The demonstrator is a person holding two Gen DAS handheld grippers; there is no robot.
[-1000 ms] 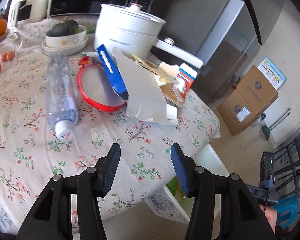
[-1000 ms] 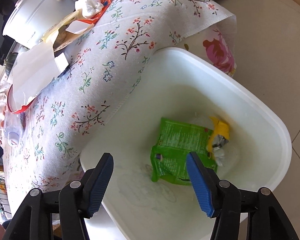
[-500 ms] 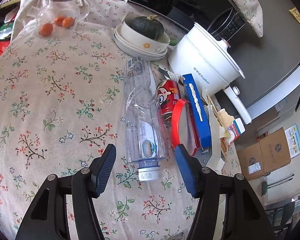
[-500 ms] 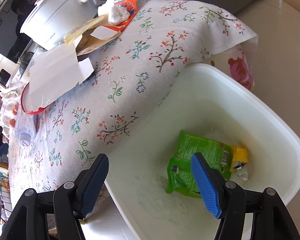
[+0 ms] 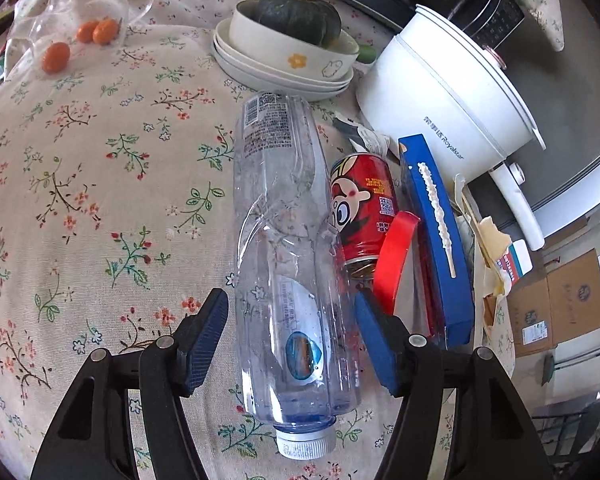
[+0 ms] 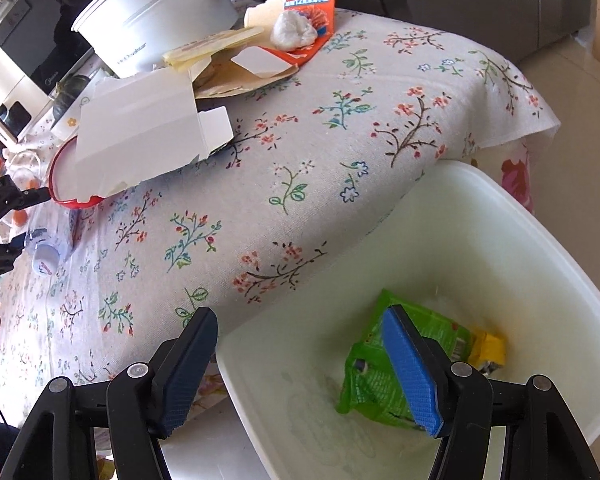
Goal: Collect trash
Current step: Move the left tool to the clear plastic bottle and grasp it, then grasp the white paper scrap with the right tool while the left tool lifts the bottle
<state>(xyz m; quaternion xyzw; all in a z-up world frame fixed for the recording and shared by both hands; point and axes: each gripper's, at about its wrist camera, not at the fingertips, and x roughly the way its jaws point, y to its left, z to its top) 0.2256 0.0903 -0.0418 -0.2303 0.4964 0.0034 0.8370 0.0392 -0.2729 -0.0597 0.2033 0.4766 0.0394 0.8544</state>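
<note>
Left of your bottle [image 5: 288, 272] the tabletop [image 5: 100, 208] lies bare; a red can [image 5: 362, 204] crowds its right side.

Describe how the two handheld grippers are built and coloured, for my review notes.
Both match. The left gripper and the right gripper each have two black plastic fingers with triangular cut-outs and silver pivot screws, tipped with blue ribbed pads. No markings or cables show on them in their own views.

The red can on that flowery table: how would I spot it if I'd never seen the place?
Find the big white cooking pot at the back of the floral tablecloth. In front of it, the red can lies on its side between a clear plastic bottle and a blue box. It alone bears a cartoon face.
</note>
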